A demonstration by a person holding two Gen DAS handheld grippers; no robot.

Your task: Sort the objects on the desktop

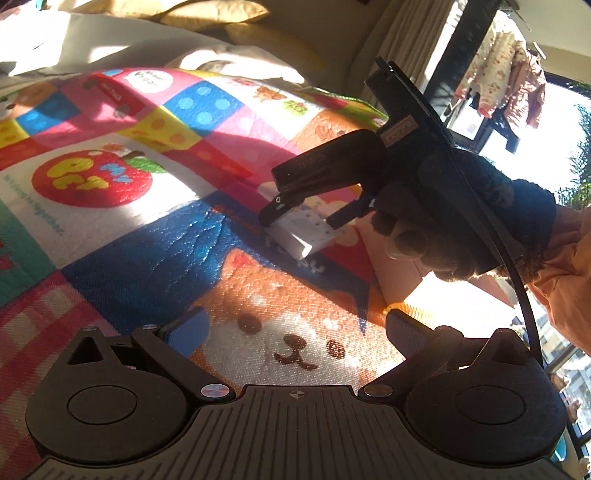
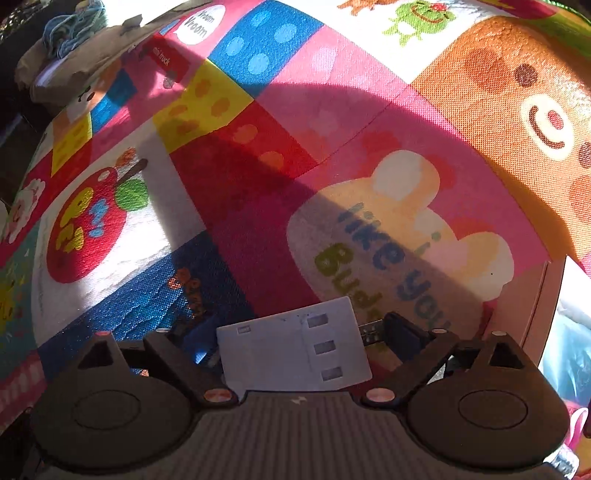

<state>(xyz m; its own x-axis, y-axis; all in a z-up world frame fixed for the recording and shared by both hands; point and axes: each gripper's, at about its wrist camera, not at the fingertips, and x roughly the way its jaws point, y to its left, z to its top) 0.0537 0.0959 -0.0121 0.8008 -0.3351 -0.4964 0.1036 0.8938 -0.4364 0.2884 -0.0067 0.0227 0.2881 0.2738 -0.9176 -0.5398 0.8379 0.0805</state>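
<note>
A flat white box [image 2: 295, 350] with small grey rectangles on its top lies on the colourful play mat [image 2: 295, 147]. My right gripper [image 2: 301, 341] points steeply down over it. Its jaws stand wide on either side of the box, with a small gap at each pad. In the left wrist view the same right gripper [image 1: 303, 219], held by a gloved hand [image 1: 443, 221], straddles the white box [image 1: 299, 236]. My left gripper [image 1: 297, 328] hangs open nearer the camera over a printed dog face, with nothing between its blue pads [image 1: 188, 328].
A pale pink box edge [image 2: 546, 295] borders the mat at the right. A heap of cloth and blue yarn [image 2: 66, 37] sits at the mat's far left corner. Cushions [image 1: 207, 14] lie beyond the mat, and a window with hanging clothes [image 1: 506, 74] is at the right.
</note>
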